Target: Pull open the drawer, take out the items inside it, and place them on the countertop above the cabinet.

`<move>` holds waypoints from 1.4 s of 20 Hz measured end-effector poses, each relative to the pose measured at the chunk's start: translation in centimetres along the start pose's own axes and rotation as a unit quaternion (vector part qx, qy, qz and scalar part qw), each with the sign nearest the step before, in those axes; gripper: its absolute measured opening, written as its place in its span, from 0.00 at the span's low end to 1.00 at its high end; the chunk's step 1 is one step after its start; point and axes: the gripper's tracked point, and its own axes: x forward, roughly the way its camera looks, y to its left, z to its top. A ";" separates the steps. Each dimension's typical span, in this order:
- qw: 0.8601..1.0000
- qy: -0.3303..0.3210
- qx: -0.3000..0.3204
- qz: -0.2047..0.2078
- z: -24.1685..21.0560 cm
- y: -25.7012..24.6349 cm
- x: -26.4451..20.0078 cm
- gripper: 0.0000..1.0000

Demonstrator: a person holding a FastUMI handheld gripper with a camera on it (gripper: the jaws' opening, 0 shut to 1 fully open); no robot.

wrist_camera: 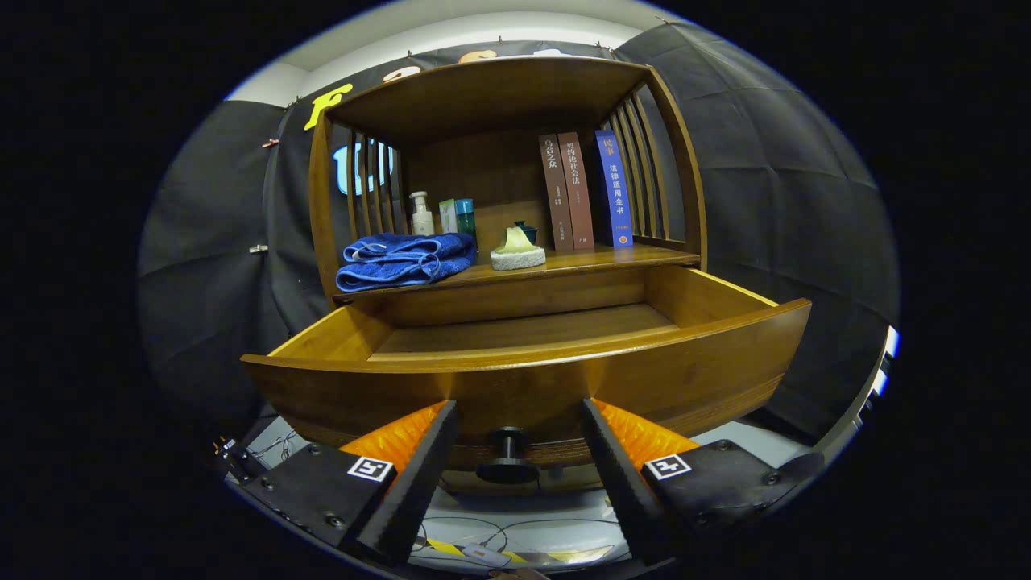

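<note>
Wooden drawer [532, 354] stands pulled out; gripper [515, 439] fingers spread wide apart, flanking the black knob [507, 455] without touching it, holding nothing.

Wooden drawer [532, 379] pulled open, black knob [507, 455] between spread claw [515, 451] fingers, untouched.

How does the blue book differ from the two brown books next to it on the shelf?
The blue book has a bright blue spine; the brown books have dark reddish-brown spines. The blue book stands nearest the slatted side; the brown books stand further in, toward the sponge. All three stand nearly upright, close together, with similar height. The tool is open, its fingers either side of the drawer knob.
</note>
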 end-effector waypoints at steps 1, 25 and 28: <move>1.000 -0.001 -0.001 -0.001 0.0 0.1 -0.2 0.98; 1.000 -0.020 -0.012 -0.010 4.1 0.5 14.0 1.00; 1.000 -0.019 -0.013 -0.011 4.4 0.5 15.2 0.99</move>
